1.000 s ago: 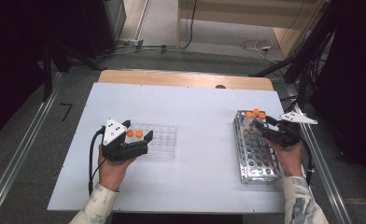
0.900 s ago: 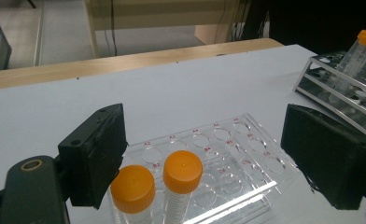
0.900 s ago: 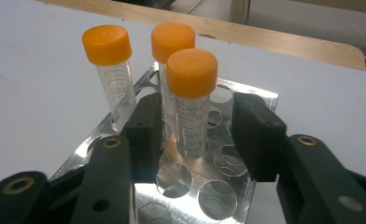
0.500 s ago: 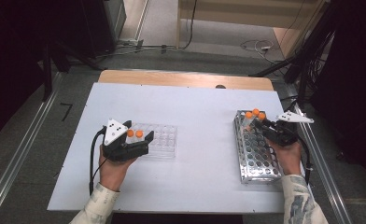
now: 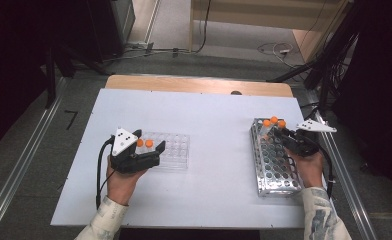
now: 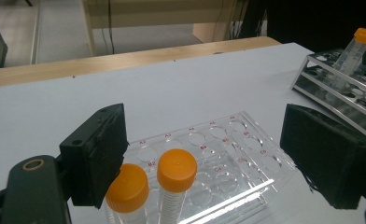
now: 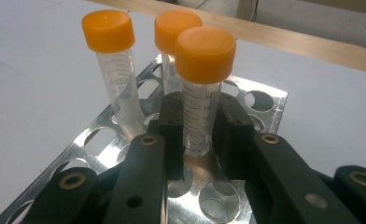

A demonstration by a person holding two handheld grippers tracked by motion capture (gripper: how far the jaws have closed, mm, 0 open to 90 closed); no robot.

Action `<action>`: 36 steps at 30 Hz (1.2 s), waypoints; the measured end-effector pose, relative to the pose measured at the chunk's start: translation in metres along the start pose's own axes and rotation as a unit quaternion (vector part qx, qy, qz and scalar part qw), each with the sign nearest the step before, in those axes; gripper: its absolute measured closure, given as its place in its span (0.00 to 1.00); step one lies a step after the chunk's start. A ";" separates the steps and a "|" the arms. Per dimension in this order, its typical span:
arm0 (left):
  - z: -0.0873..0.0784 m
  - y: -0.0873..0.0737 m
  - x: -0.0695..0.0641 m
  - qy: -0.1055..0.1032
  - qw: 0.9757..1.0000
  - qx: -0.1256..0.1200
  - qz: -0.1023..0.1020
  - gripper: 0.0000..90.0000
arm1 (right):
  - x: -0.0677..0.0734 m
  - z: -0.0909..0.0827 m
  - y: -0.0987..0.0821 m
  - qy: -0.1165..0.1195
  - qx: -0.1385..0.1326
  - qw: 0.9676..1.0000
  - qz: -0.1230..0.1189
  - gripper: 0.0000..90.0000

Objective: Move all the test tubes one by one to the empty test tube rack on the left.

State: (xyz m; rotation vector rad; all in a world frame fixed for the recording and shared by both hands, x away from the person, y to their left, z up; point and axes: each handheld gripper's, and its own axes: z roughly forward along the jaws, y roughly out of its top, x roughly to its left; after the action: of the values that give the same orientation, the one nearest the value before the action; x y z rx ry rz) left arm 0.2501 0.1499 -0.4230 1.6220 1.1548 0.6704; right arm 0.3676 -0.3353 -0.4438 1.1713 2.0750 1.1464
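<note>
A metal tube rack (image 5: 276, 172) stands at the right with three orange-capped tubes (image 5: 274, 120) at its far end. My right gripper (image 5: 280, 134) has just been closing and is now shut on the nearest tube (image 7: 200, 95), its pads pressing the clear body below the cap; the tube stands upright in the rack (image 7: 261, 100). Two more tubes (image 7: 112, 60) stand behind it. At the left, my left gripper (image 5: 149, 141) stays open over a clear plastic rack (image 5: 176, 150). Two capped tubes (image 6: 176, 172) stand in that rack (image 6: 239, 154), between the wide jaws near the left one.
The white tabletop (image 5: 214, 125) has a wooden strip (image 5: 194, 84) along its far edge. Most holes in both racks stand free. Metal rails run along both sides of the table, and cables lie on the floor beyond.
The right gripper's jaws have drawn in around the tube in the metal rack. Neither hand has shifted.
</note>
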 end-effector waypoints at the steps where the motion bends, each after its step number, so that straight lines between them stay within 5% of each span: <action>1: 0.000 0.000 0.000 0.001 1.000 0.001 0.001 0.17 | 0.000 -0.001 0.001 -0.002 -0.003 1.000 0.000 0.80; 22: 0.001 0.000 -0.002 -0.006 1.000 0.003 0.002 0.17 | 0.011 -0.042 0.027 -0.007 -0.076 0.997 0.004 0.81; 36: -0.003 0.001 -0.003 -0.007 1.000 -0.002 0.002 0.17 | 0.037 -0.064 0.032 0.020 -0.071 0.997 -0.004 0.80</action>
State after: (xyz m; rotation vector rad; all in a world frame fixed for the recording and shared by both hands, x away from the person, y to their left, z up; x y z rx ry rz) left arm 0.2472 0.1484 -0.4204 1.6250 1.1389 0.6623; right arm 0.3156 -0.3223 -0.3837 1.0801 1.9882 1.3002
